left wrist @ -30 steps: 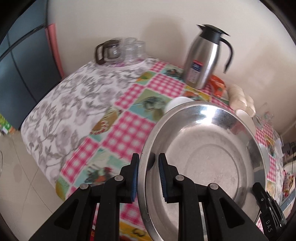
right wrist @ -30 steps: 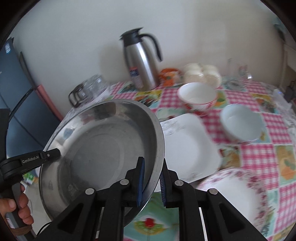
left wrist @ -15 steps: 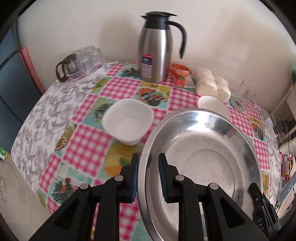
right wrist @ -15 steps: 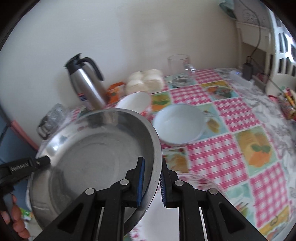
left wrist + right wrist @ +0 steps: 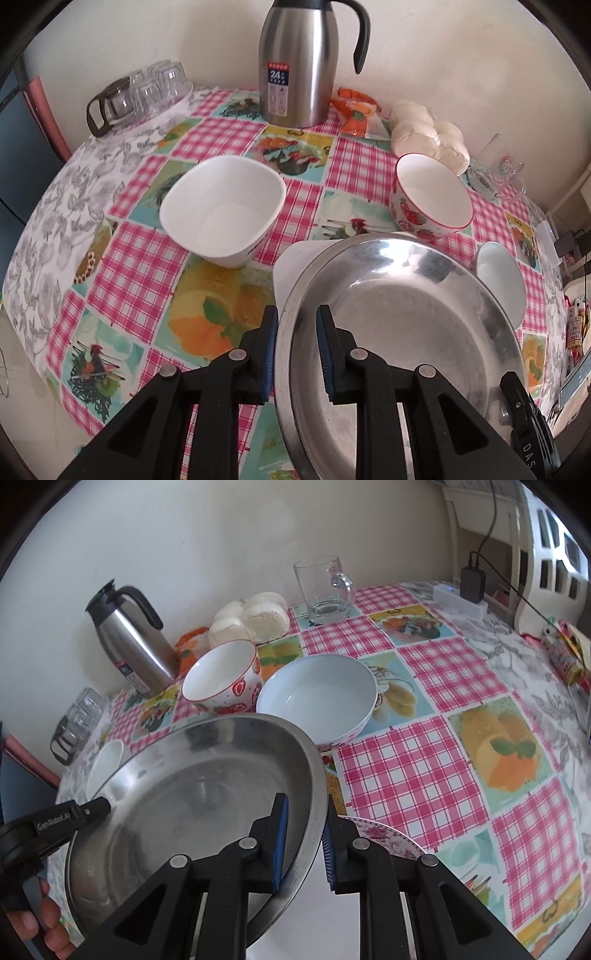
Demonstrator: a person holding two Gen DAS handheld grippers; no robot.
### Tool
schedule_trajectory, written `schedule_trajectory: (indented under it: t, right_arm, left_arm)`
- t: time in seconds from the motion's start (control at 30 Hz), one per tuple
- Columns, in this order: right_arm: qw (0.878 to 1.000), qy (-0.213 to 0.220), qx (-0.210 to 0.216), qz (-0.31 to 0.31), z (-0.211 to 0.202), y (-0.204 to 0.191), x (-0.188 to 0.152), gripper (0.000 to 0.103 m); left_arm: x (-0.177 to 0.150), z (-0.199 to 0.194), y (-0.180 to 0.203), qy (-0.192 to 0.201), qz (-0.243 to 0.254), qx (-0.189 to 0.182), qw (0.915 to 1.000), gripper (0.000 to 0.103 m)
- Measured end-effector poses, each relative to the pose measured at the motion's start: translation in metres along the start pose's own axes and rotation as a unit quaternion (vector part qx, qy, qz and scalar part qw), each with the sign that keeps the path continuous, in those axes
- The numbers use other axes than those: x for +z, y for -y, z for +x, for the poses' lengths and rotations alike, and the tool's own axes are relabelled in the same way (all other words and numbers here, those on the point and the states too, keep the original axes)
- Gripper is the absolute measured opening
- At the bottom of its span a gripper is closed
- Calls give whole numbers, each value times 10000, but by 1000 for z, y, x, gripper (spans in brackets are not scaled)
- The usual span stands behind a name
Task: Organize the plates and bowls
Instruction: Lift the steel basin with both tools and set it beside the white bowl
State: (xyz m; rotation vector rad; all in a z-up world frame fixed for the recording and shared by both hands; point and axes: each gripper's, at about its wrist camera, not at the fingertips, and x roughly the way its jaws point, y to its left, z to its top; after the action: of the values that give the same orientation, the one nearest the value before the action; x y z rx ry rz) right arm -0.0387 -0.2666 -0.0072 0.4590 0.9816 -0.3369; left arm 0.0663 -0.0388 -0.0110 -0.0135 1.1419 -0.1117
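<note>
Both grippers hold a large steel basin (image 5: 402, 332) by opposite rims above the table. My left gripper (image 5: 295, 350) is shut on its left rim. My right gripper (image 5: 304, 843) is shut on its right rim (image 5: 317, 797). A white square plate (image 5: 291, 266) lies under the basin. A white square bowl (image 5: 221, 210) stands to the left. A strawberry-patterned bowl (image 5: 221, 681) and a pale blue bowl (image 5: 317, 698) stand behind the basin. A floral plate (image 5: 388, 838) lies under my right gripper.
A steel thermos jug (image 5: 299, 62) stands at the back by the wall. Upturned glasses (image 5: 147, 92) sit at the back left. A bag of buns (image 5: 251, 618), a glass mug (image 5: 325, 587) and a charger (image 5: 465, 590) are at the back right.
Both grippers have carried the basin to the right across the table, and lower. The white square bowl now lies left of the basin, and the white plate shows under it.
</note>
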Motion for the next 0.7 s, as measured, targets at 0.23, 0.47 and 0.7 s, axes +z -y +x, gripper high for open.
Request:
schedule_trajectory:
  t: [0.23,0.47,0.7]
  right_arm:
    - [9997,-141,-69,-186,8,-7,-5,20]
    - [9987,-253,-153,-408,16,-15,-9,20]
    - [9974,-267,-226,-632,20,-23,-13,20]
  left_arm:
    - [-1,15,-10,-169,-151,41,9997,22]
    - [-2,28,-16,-264,-252,95,9993,24]
    - [-3,36,-23,-314,-411,111,9986,26]
